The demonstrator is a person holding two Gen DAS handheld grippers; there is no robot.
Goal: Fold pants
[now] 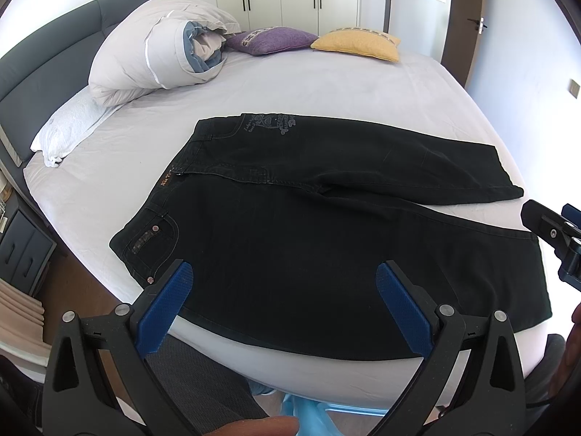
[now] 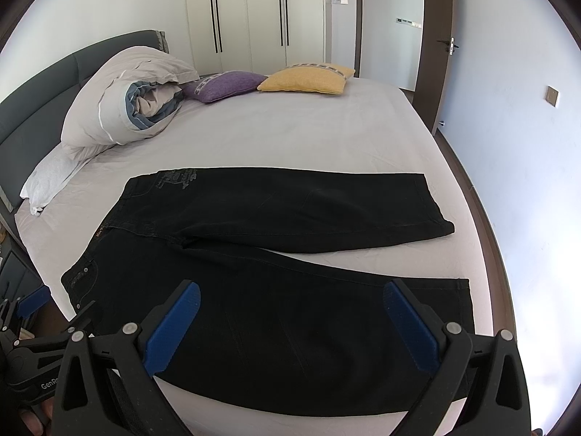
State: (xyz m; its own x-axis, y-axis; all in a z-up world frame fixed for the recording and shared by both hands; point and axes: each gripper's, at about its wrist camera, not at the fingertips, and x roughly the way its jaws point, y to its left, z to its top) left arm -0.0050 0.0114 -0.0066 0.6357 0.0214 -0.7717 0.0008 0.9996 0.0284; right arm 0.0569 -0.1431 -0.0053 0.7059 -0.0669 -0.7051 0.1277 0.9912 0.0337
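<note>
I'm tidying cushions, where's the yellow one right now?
In both views the yellow cushion lies at the bed's far edge, right of the purple cushion.

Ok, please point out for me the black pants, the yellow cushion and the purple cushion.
black pants [image 2: 254, 312], right wrist view, on the near leg's thigh.
yellow cushion [image 2: 308, 80], right wrist view, on the middle of its top face.
purple cushion [image 1: 270, 40], left wrist view, on the middle of its top face.

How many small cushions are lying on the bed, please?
2: a purple cushion beside the rolled-up duvet at the head of the bed, and a yellow cushion touching it on the door side. More could be hidden behind the duvet.
</note>
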